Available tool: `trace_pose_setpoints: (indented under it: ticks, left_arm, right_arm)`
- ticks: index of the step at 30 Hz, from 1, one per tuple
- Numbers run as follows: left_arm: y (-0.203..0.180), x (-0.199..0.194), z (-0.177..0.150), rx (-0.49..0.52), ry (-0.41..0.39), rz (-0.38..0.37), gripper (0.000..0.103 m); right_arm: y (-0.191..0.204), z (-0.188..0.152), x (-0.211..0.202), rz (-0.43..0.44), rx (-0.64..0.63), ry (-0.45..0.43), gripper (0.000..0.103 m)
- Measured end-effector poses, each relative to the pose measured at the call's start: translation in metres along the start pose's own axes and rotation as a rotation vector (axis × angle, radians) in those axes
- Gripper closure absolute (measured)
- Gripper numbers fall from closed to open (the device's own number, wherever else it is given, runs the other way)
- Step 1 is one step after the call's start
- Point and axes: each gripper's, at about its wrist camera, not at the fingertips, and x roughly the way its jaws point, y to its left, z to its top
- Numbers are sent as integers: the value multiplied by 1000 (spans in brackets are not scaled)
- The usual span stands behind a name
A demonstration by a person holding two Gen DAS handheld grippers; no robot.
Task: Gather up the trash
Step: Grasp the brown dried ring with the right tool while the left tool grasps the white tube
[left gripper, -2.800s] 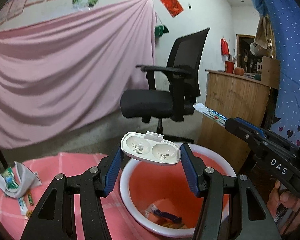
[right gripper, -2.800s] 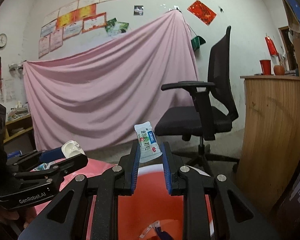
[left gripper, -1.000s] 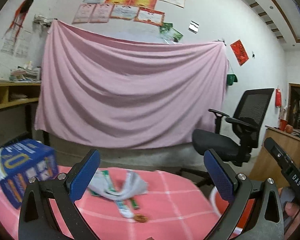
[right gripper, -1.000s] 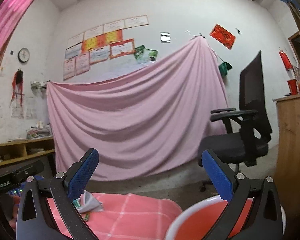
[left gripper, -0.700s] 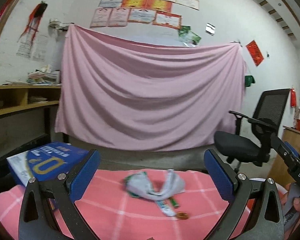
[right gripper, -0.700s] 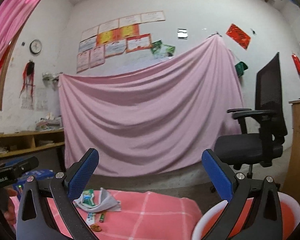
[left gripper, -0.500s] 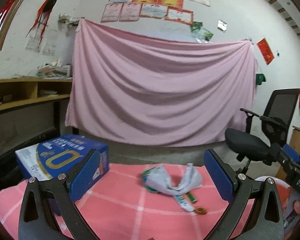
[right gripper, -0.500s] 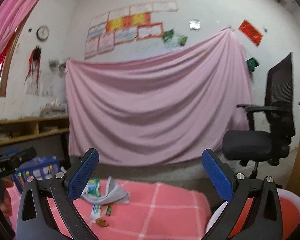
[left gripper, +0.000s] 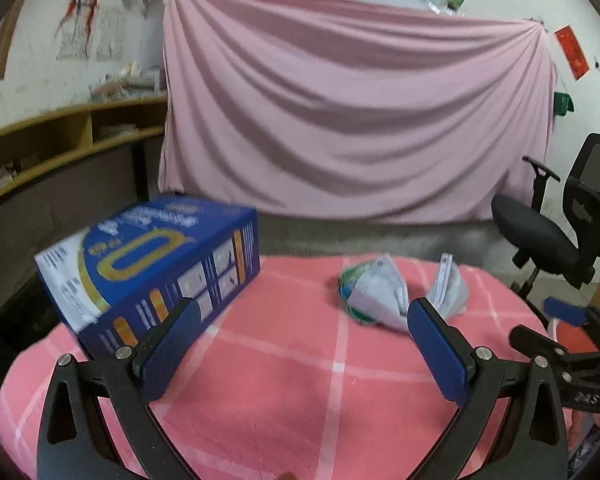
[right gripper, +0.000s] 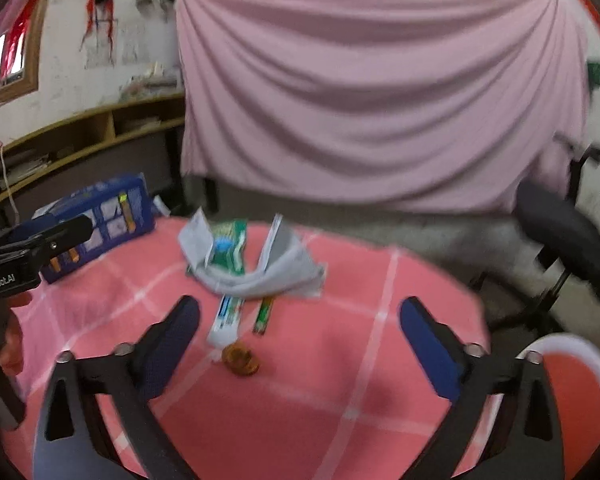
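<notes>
Both grippers hang over a table covered with a pink checked cloth point(right gripper: 380, 360), and both are empty, their blue-padded jaws spread wide apart. The left gripper point(left gripper: 304, 344) sits low over the near part of the cloth, with a blue carton point(left gripper: 152, 264) just beyond its left finger. The right gripper point(right gripper: 298, 340) hovers a little way back from the trash, which lies between its fingers in the right wrist view.

That trash is a small cluster near the middle of the table: a crumpled grey-white wrapper point(right gripper: 260, 276) with a green packet point(right gripper: 230, 248) lying against it, a flattened white and blue tube point(right gripper: 226, 320) just in front, a thin green stick-like scrap point(right gripper: 264, 314) beside the tube, and a small brown round thing point(right gripper: 240, 356) nearest the gripper, touching or almost touching the tube's end. The view is blurred, so I cannot read any labels. In the left wrist view the same wrapper shows just past the right finger of the left gripper.

To the right of the table, lower down, stands a white tub with an orange inside point(right gripper: 572, 392). Behind everything a pink sheet point(left gripper: 352, 120) hangs across the wall, a black office chair point(left gripper: 556, 228) stands to the right, and wooden shelves point(left gripper: 60, 140) run along the left wall.
</notes>
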Motion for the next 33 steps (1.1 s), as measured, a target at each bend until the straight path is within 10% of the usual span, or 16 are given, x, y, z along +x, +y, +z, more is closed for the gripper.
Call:
trace_pose_setpoints:
  ticks: [10,19,33]
  left_arm:
    - [0,43,-11,-16,229,-40,3]
    - [-9,63,-16,-11,326,-129,27]
    - [-71,88,-8,84,423,-273,39]
  right_arm:
    - [13,-8,21,138,-30,175,54]
    - [19,-13,43,168,-53,288,78]
    - [-34,-13,28,72,86,251,79]
